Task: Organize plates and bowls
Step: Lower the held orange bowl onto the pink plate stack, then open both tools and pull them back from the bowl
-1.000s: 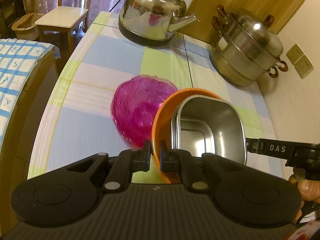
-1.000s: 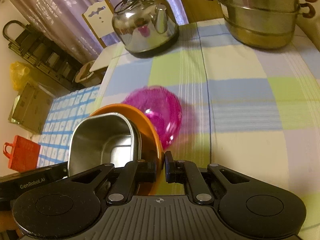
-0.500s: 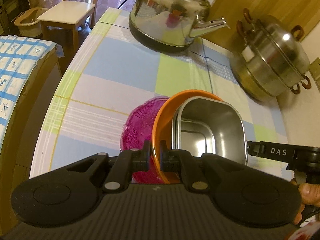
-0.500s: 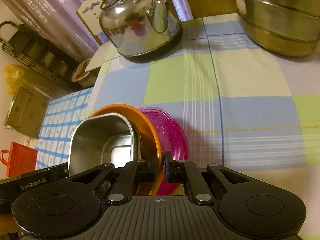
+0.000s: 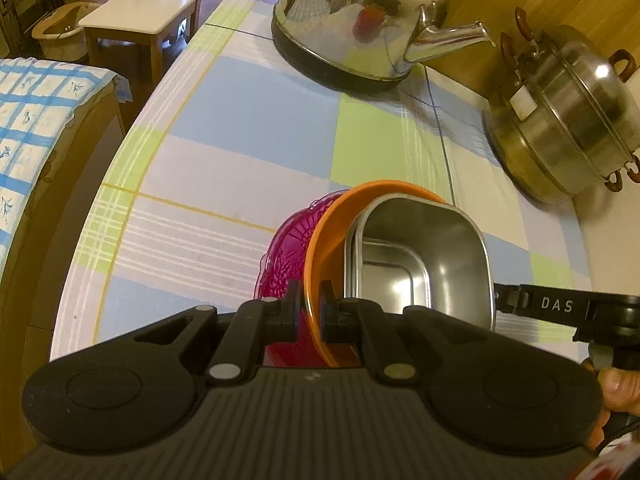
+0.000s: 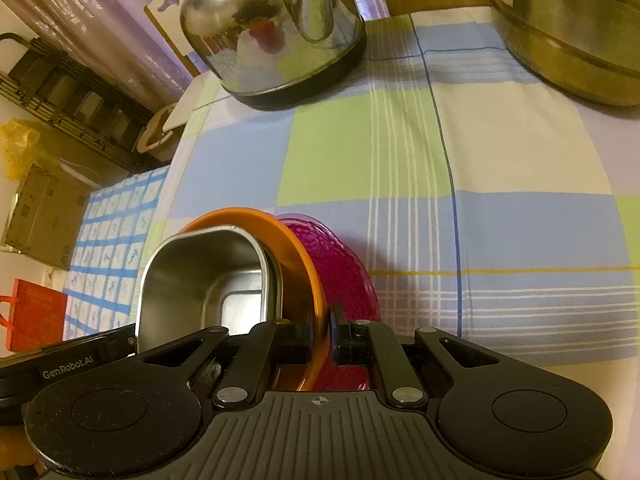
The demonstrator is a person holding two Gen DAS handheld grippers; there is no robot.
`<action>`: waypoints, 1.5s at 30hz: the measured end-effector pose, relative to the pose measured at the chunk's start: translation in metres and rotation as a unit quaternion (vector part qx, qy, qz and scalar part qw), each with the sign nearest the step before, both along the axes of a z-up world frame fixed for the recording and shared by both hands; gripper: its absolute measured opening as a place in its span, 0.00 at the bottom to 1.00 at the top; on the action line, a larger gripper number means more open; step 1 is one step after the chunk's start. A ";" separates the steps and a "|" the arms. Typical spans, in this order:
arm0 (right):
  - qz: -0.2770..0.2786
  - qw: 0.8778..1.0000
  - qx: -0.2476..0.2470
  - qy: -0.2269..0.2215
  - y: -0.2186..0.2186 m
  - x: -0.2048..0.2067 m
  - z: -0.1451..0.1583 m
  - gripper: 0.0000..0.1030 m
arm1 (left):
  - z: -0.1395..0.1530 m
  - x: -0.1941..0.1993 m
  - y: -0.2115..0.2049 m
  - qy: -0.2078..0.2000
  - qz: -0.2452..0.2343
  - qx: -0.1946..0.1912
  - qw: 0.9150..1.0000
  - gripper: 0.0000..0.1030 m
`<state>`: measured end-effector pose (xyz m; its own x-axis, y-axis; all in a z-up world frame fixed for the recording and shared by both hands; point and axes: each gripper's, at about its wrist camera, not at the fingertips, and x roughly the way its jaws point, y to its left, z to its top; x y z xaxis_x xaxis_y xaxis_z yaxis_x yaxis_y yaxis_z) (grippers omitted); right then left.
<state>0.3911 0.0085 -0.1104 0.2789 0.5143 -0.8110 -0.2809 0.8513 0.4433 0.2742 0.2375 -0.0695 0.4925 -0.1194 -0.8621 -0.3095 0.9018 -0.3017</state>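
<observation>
**Both grippers pinch the orange bowl's rim**

While the left gripper (image 5: pixel 308 312) clamps one side of the orange bowl (image 5: pixel 324 236), the right gripper (image 6: pixel 321 330) clamps the opposite side. Steel containers (image 5: pixel 420 256) nest inside; a magenta plate (image 6: pixel 340 268) apparently sits beneath, near the tablecloth's (image 5: pixel 248 128) front edge. Only the left view shows the steamer pot's (image 5: pixel 568 120) lid.

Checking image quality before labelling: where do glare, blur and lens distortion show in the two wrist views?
Left wrist: warm yellowish light, bright glare spots on the kettle and steamer pot, slight smear near the pot, table edge bowed by the fisheye. Right wrist: glare on the kettle, checked cloth lines curve, dark corners; orange bowl sharp.
</observation>
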 end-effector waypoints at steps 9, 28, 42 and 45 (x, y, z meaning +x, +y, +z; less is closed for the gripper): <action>0.001 1.000 0.003 0.005 0.001 0.001 -0.007 0.08 | -0.004 0.002 0.004 -0.007 0.005 -0.004 1.000 0.06; -0.008 0.999 0.027 -0.022 -0.028 -0.016 0.009 0.49 | 0.024 -0.038 0.011 -0.069 0.060 -0.019 0.996 0.32; -0.064 0.994 0.075 -0.054 -0.089 -0.120 0.046 0.73 | 0.078 -0.140 -0.043 -0.129 0.060 0.038 0.989 0.87; -0.068 0.993 0.064 -0.073 -0.099 -0.151 0.056 0.75 | 0.086 -0.167 -0.061 -0.138 0.060 0.062 0.987 0.92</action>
<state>0.2402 -0.0901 -0.0546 0.4631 0.5605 -0.6865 -0.2362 0.8247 0.5140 0.1067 0.1762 0.0165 0.7140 0.0516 -0.6982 -0.3374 0.8992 -0.2786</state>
